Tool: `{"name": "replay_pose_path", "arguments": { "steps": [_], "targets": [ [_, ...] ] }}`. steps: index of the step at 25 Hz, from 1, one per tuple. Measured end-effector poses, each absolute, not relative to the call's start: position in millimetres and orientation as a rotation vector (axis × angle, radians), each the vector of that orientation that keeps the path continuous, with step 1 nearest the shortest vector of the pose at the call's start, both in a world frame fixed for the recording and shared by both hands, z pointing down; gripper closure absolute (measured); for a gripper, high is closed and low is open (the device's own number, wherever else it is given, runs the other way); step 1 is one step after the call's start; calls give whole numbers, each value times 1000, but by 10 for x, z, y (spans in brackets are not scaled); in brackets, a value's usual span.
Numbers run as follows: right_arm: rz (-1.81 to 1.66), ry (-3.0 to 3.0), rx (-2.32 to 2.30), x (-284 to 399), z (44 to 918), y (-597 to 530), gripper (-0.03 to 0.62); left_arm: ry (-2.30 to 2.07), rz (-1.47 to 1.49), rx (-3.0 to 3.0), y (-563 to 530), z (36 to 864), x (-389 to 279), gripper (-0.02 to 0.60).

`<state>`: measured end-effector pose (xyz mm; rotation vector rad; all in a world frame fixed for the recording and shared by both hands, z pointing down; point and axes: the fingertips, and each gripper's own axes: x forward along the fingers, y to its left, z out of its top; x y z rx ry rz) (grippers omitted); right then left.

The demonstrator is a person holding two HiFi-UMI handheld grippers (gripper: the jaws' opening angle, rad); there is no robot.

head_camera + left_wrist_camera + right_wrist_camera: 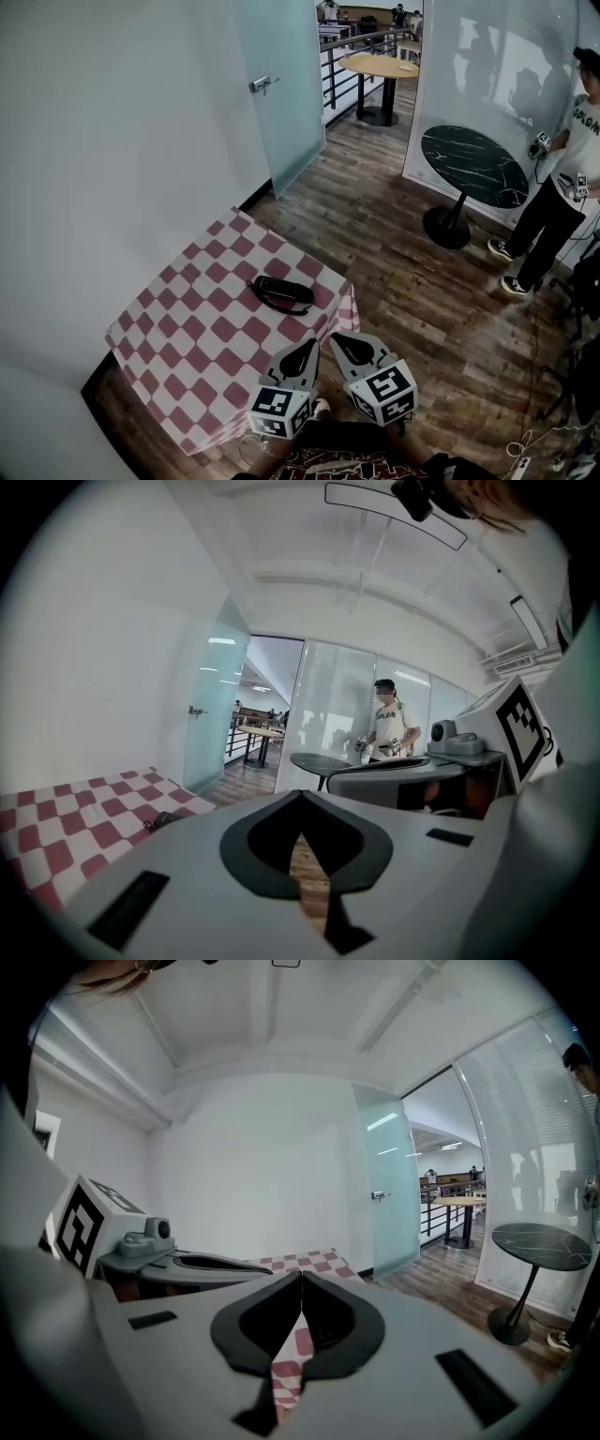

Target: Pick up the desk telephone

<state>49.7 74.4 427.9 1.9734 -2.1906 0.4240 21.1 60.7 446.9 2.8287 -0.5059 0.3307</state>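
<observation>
Wood plank floor (394, 281) fills the centre and right of the head view. A plain white wall (112, 122) takes the upper left, and a frosted glass door (281, 84) stands next to it at top centre.

A counter (178, 328) under a red-and-white check cloth sits at lower left, set into the wall corner. A round black table (473, 164) on a pedestal stands at upper right, with a round wooden table (380, 64) beyond it at the top edge. A person (558, 202) in a white shirt and dark trousers stands at the right edge, beside the black table.

Left tongs (307, 345) and right tongs (336, 337) sit side by side at bottom centre, over the counter's near right edge. Both point up-frame. In each gripper view the jaws meet at the tips with nothing between them.

The desk telephone (281, 293), a dark, oblong item, lies flat on the check cloth in the right part of the counter. It is just above both tongs in the frame and untouched by either.
</observation>
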Motion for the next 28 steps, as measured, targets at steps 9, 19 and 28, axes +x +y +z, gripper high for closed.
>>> {"name": "replay_pose_path", "arguments": {
  "steps": [9,19,28],
  "targets": [
    [440,-2178,1977,436,4325,421,576,-526,329,2805,276,4509,131,575],
    [458,-2216,1917,558,4362,89,576,-572,333,2769,-10,4568,278,575],
    [451,-2295,1820,912,4298,-382,576,-662,317,2748,-458,4512,678,575]
  ]
}}
